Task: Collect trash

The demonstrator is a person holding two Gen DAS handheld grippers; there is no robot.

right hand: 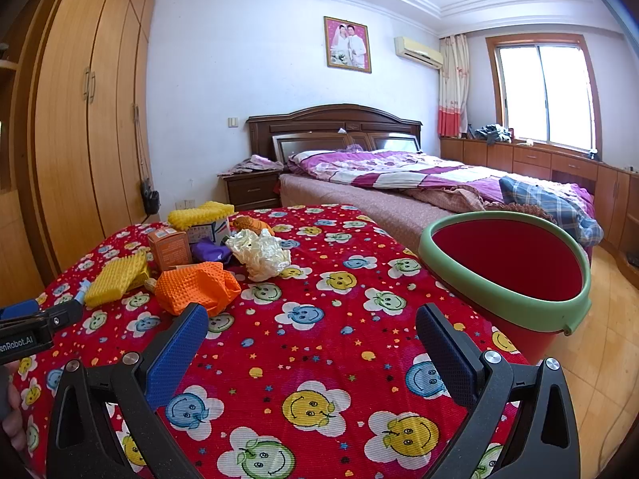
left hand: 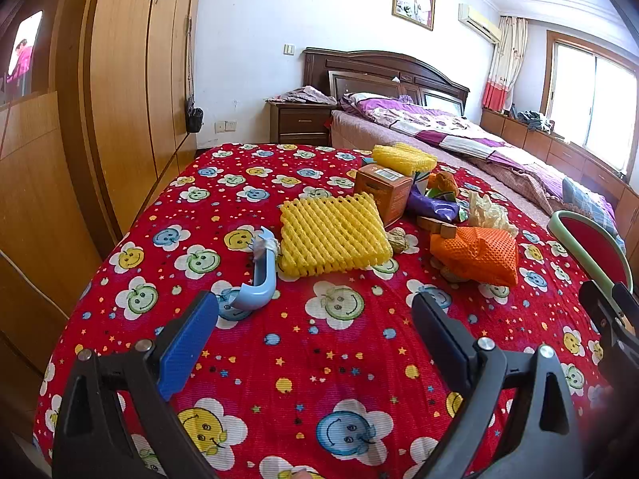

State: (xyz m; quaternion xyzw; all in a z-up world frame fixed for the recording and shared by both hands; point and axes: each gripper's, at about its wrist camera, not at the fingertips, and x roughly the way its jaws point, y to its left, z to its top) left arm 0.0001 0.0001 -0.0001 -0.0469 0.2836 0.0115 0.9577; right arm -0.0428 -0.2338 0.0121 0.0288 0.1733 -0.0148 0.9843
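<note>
The red bin with the green rim (right hand: 567,321) stood at the right edge of the table covered by the red smiley cloth (right hand: 319,343). What showed of its inside was bare red wall (the bottom was hidden), so I judge that the collecting had hardly begun, or not at all.

All the trash lay in one heap well to the left of the bin, on the far part of the cloth. From large to small: the yellow foam net (left hand: 333,235), the orange foam net (left hand: 477,255), the orange carton (left hand: 385,189), the second yellow net (left hand: 403,157) behind the carton, the crumpled white plastic (right hand: 261,253), the purple wrapper (left hand: 433,203), and the light blue plastic piece (left hand: 259,275) — the farthest from the bin.

The left gripper (left hand: 315,335) hovered over bare cloth with its jaws wide apart, holding nothing, the blue piece just beyond its left finger. The right gripper (right hand: 311,343) was also fully spread and empty — the bin near its right side, the orange net just beyond its left finger.
</note>
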